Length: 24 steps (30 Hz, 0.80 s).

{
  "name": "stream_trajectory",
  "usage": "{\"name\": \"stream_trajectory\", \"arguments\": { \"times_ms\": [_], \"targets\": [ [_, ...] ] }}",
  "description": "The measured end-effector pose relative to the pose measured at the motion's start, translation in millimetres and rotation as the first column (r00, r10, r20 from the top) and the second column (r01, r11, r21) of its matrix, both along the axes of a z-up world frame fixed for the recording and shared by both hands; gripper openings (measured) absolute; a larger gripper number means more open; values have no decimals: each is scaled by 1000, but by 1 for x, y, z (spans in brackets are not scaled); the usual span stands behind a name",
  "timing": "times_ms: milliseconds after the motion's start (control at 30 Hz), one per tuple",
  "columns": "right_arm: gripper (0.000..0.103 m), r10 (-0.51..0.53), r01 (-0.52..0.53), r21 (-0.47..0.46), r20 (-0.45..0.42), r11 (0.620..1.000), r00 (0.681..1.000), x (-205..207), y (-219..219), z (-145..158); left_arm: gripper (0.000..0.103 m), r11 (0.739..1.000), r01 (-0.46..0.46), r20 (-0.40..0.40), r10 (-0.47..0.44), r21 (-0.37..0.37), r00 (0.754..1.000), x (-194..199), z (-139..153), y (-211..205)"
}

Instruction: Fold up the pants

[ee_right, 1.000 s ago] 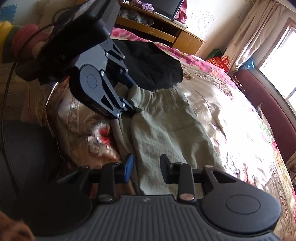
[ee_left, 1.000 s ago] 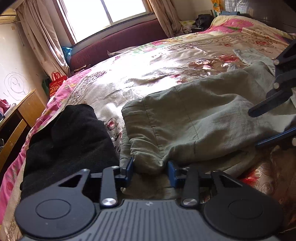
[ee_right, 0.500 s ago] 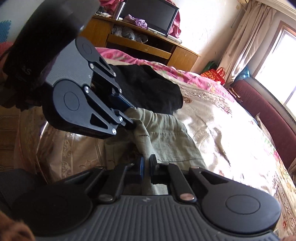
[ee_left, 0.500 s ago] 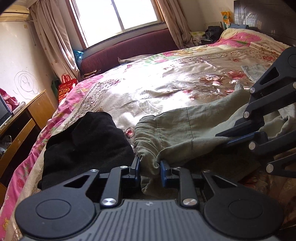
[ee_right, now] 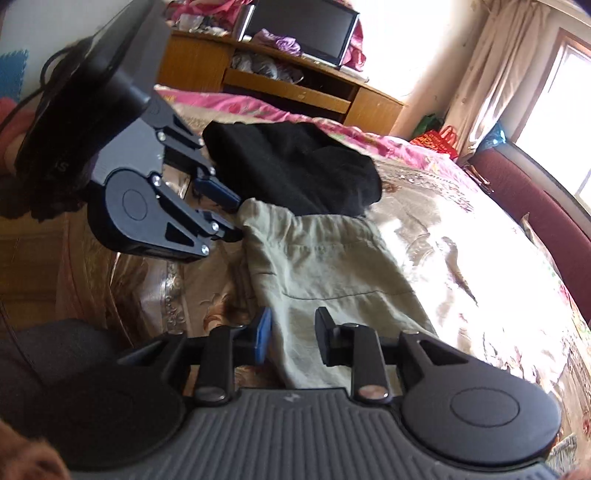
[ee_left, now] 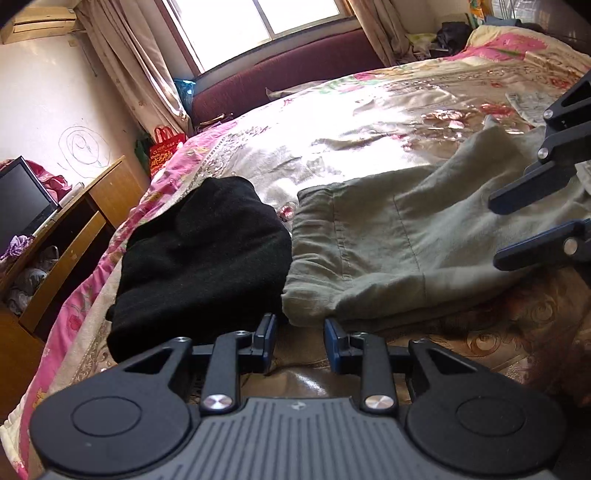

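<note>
- Black two-finger left gripper [ee_left: 300, 341], with blue pads, points down at a slant toward the near edge of the bed; its jaws are opening and nothing lies between them. The waistband corner of the pants sits just beyond the fingertips, apart from them.
- Black right gripper [ee_right: 291, 339] points down the same way, and its jaws are opening over the folded edge of the cloth. The fabric passes under the gap; the pads do not press on it.
- Pale olive-green cotton pants [ee_left: 406, 236] lie folded on the bed, waistband toward the left gripper, just beside a black knitted garment [ee_left: 199, 251] on their left.
- Hidden or cut off: the far end of the pants runs behind the right gripper in the left wrist view. The hand holding the left gripper is blurred at the frame edge in the right wrist view.
- Surface: a shiny beige floral bedspread [ee_left: 369, 122] with a pink border, creased and brightly lit.
- Room: a wooden cabinet [ee_right: 288, 85] bearing a dark flat screen [ee_right: 303, 31], beige curtains [ee_left: 147, 62], a sunlit window [ee_left: 258, 26], and a maroon upholstered bench [ee_left: 288, 77] below it.
</note>
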State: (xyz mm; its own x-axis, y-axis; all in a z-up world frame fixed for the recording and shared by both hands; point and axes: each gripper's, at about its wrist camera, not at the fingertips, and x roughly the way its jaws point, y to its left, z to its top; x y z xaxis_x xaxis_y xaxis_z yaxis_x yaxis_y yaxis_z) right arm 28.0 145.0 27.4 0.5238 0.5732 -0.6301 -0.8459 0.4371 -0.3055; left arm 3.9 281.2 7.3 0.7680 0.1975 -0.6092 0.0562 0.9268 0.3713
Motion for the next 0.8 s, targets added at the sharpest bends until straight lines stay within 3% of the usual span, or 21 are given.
{"name": "stream_trajectory", "arguments": {
  "times_ms": [67,133,233,300,400,533,633,800],
  "targets": [
    [39,-39,39,27,-5,999,999,2,-13,4,44,1000,-6,16,6,12,1000,-5,7,-3],
    [42,-74,74,3,-42,997,996,8,-23,-4,45,1000,0,14,0,15,1000,-7,11,-7],
    [41,-143,143,-12,-198,990,970,21,-40,-15,45,999,42,-45,-43,-19,998,-3,9,-18],
    [41,-178,187,13,-253,982,951,24,-54,-12,45,997,81,-79,-81,-10,994,1,2,-35],
    [41,-234,263,76,-268,962,934,25,-86,5,45,991,131,-52,-129,32,990,3,6,-59],
    [42,-353,392,96,-278,915,893,56,-138,24,46,981,196,20,-196,14,980,11,30,-91],
    [42,-508,536,44,-261,843,821,105,-178,23,53,961,268,57,-264,-63,963,29,37,-128],
    [43,-745,792,-12,-348,610,569,208,-253,0,54,906,402,33,-401,-134,915,72,12,-207]
  ]
}}
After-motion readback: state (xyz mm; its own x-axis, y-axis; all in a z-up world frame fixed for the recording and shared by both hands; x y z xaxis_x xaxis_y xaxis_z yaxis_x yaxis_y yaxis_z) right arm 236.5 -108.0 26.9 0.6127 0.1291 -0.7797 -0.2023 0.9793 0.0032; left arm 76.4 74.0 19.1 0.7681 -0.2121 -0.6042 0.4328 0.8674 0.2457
